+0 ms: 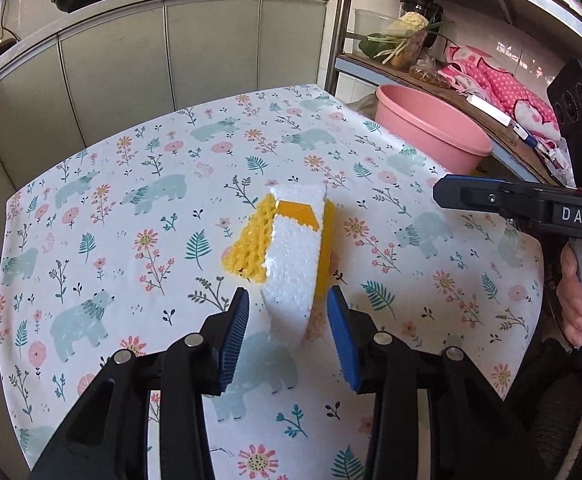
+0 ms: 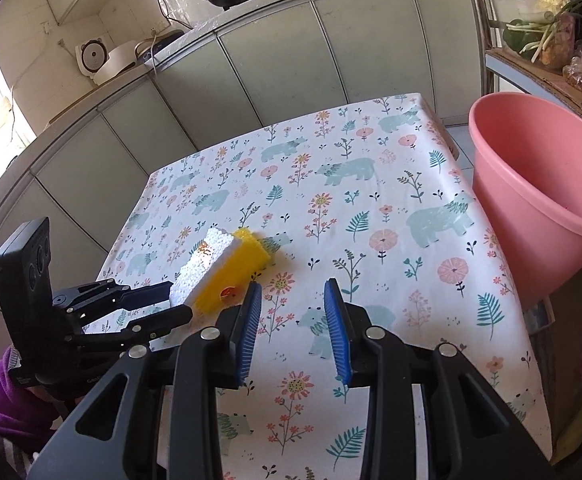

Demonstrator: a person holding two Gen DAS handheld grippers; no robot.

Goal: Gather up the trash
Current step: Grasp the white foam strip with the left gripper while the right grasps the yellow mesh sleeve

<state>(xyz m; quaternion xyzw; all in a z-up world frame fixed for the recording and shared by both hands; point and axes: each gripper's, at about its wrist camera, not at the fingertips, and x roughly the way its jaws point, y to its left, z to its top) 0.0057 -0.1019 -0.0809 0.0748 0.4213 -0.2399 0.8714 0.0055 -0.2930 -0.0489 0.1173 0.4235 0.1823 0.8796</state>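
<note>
Reaching with wide-open jaws either side of the foam scrap (image 1: 291, 256) on the tablecloth (image 1: 131, 200), the left gripper (image 1: 289, 300) needs only to close, then carry it to the pink bucket (image 2: 539, 200), while the right gripper (image 2: 293, 290) hangs open, empty.

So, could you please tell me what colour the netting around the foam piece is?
Yellow; the netting beside the white foam piece shows best in the left wrist view.
</note>
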